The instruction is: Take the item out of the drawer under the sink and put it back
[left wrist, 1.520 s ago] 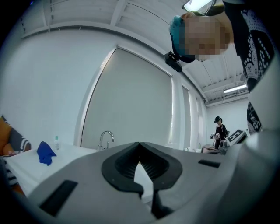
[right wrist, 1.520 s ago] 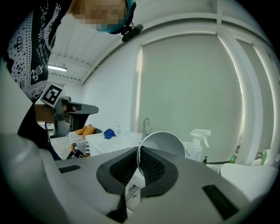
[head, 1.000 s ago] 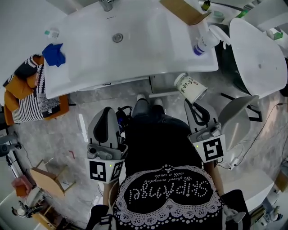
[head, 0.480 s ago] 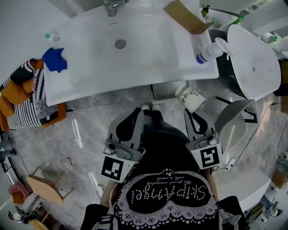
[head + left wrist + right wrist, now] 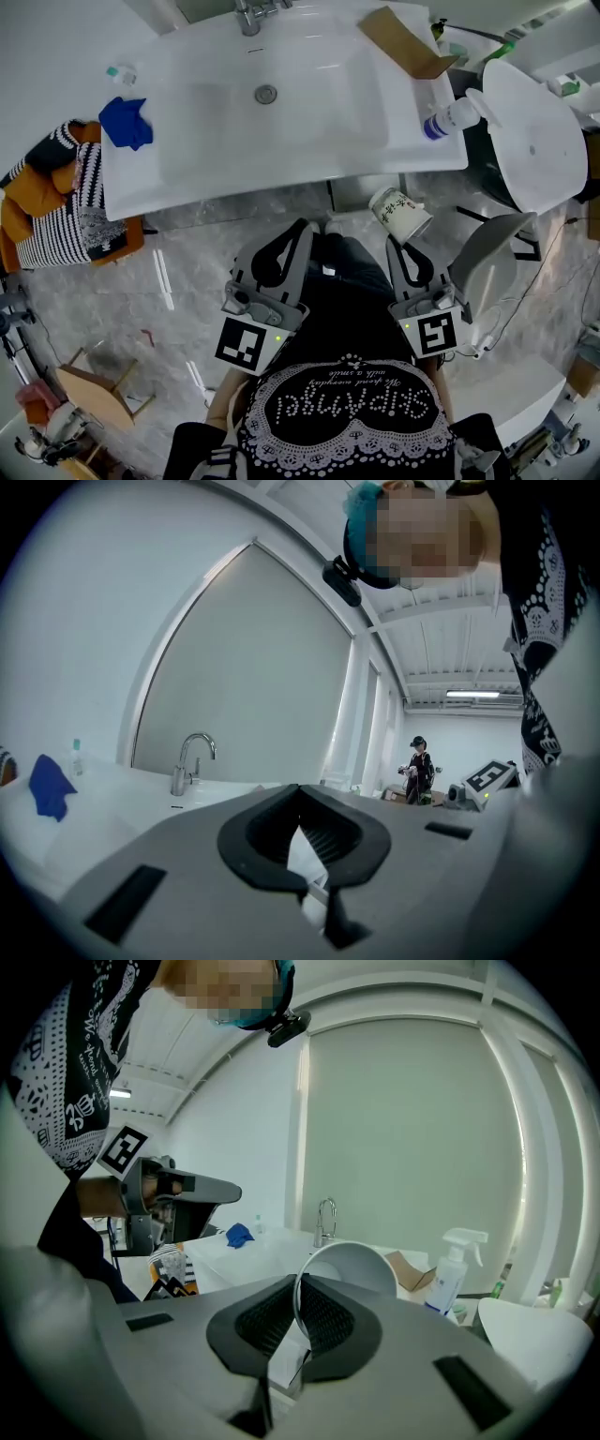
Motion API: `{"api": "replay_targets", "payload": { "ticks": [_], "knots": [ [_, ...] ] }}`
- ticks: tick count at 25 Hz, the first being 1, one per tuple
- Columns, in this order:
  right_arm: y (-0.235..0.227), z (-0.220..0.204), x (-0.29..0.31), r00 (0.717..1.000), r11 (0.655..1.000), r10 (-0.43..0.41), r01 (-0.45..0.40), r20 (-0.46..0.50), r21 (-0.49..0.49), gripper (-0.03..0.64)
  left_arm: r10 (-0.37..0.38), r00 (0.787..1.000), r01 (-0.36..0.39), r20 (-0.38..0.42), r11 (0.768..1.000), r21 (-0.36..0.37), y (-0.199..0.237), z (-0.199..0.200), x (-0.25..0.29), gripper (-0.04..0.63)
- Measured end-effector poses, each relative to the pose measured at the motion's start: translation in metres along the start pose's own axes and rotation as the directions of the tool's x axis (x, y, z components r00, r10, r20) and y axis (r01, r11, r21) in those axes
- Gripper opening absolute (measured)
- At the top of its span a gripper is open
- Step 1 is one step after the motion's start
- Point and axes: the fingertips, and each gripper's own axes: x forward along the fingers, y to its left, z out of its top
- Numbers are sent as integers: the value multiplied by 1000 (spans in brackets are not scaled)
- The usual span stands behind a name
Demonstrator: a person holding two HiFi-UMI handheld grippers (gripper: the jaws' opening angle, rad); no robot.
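The white paper cup (image 5: pixel 401 214) with dark print on its side hangs in the air right of centre in the head view, just below the front edge of the white sink (image 5: pixel 187 173) and above the grey marbled floor (image 5: pixel 178 281). It lies tipped on its side, with its mouth toward the right gripper (image 5: pixel 398 242) and its base toward the sink. In the right gripper view the cup (image 5: pixel 352 1265) shows its open inside, and the right gripper (image 5: pixel 298 1283) pinches one wall of the rim between its ribbed black pads. The left gripper (image 5: pixel 302 228), at the centre of the head view, is apart from the cup; in the left gripper view the jaws of the left gripper (image 5: pixel 300 794) meet at their tips with nothing between them. Each gripper carries a marker cube (image 5: pixel 246 342) near the person's black top (image 5: pixel 347 403) at the bottom of the frame. On the sink a faucet (image 5: pixel 251 14) stands at top centre, a blue cloth (image 5: pixel 127 122) lies at the upper left, a brown cardboard piece (image 5: pixel 405 42) lies at the upper right, and a spray bottle (image 5: pixel 455 117) lies over the right rim. A striped fabric (image 5: pixel 56 202) sits at the far left
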Motion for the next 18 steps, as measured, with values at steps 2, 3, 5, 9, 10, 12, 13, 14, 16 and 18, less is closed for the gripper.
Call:
{"api": "replay_targets", "payload": {
  "ticks": [2, 3, 5, 9, 10, 12, 13, 14, 16, 18],
  "knots": [
    [3, 1, 3, 1000, 1000, 5, -4, 8, -3, 26, 2, 1000, -2, 9, 1000, 6, 4, 3, -4, 5],
    [4, 2, 4, 1000, 1000, 7, -7, 11, -6, 26, 0, 1000, 0, 12, 1000, 10, 4, 4, -5, 5],
    [5, 3, 6, 1000, 1000, 13, -13, 14, -15, 26, 0, 1000, 0, 13, 1000, 20, 5, 6, -6, 5],
    [0, 6, 8, 1000, 1000, 0, 0, 16, -22, 26, -6, 1000, 6, 3, 1000, 22, 6, 4, -5, 5],
    [-2, 7, 9, 1000, 1000, -4, 4, 17, -24, 26, -8, 1000, 8, 5, 1000, 21, 6, 5, -4, 5],
    [-4, 8, 9, 1000, 1000, -10, 10, 17, -30, 26, -15, 1000, 15, 7, 1000, 21, 6, 6, -2, 5],
    [-5, 8, 9, 1000, 999, -13, 14, 15, -30, 26, -18, 1000, 18, 7, 1000, 22, 6, 7, -2, 5],
    [-6, 8, 9, 1000, 999, -17, 17, 14, -30, 26, -21, 1000, 21, 5, 1000, 24, 5, 6, -1, 3],
    [-7, 7, 8, 1000, 999, -21, 21, 13, -31, 26, -26, 1000, 26, -2, 999, 28, 4, 5, -1, 5],
    [-6, 7, 9, 1000, 999, -20, 21, 17, -34, 26, -23, 1000, 23, -2, 999, 28, 5, 4, -2, 4]
  ]
}}
